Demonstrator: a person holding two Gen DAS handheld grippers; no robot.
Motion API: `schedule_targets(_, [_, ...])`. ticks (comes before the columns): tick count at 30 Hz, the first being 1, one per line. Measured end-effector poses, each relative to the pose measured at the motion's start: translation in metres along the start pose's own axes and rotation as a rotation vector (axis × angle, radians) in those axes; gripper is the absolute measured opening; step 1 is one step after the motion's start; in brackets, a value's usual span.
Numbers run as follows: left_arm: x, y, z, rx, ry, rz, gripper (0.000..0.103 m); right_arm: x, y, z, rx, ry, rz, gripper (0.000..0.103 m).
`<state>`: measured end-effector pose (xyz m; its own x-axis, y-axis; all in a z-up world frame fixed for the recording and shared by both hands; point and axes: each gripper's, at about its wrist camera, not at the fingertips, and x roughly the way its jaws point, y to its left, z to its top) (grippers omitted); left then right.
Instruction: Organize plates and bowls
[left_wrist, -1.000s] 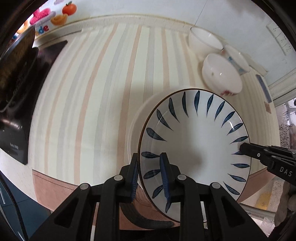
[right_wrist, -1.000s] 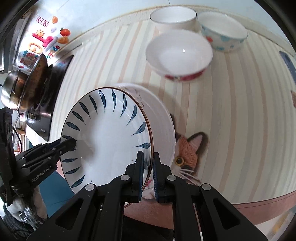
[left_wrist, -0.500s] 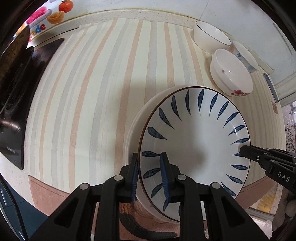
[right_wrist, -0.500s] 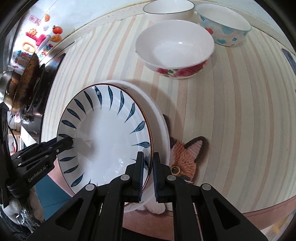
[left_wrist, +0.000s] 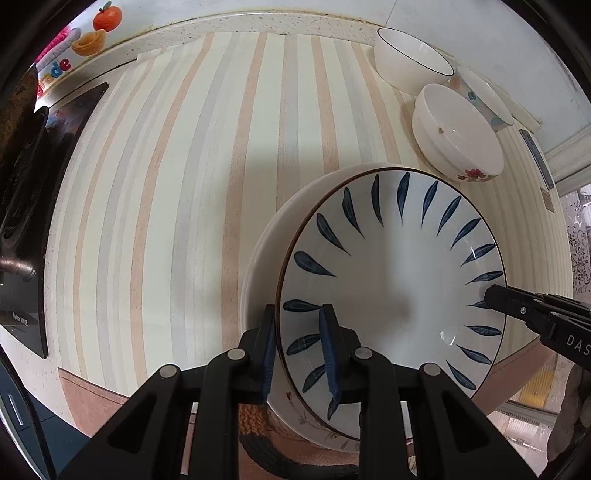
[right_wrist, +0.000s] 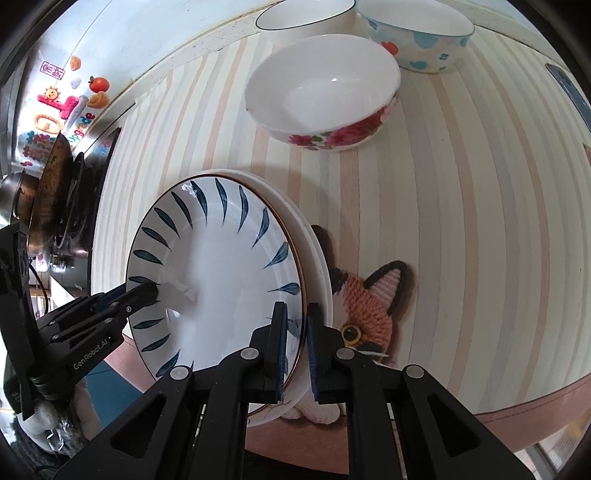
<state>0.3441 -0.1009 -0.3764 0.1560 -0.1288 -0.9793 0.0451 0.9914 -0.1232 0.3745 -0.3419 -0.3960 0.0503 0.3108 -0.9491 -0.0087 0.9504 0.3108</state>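
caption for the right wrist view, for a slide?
Both grippers hold the blue-leaf plate over a white plate; three bowls behind.

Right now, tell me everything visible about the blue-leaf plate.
The blue-leaf plate is round, glossy white, ceramic-looking, with dark blue leaf strokes ringing the inside and a thin brown rim. It is empty and sits over a plain white plate on the striped mat. The left tool and the right tool each pinch its rim, on opposite sides.

bright, even | soft shadows | glare spots | fisheye-warped, dark corners
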Motion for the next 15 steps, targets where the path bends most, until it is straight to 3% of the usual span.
schedule_targets(15, [-0.013,0.004,-0.001,0.013,-0.016,0.017,0.02,-0.009,-0.003,-0.007,0.061,-0.001,0.022,0.013])
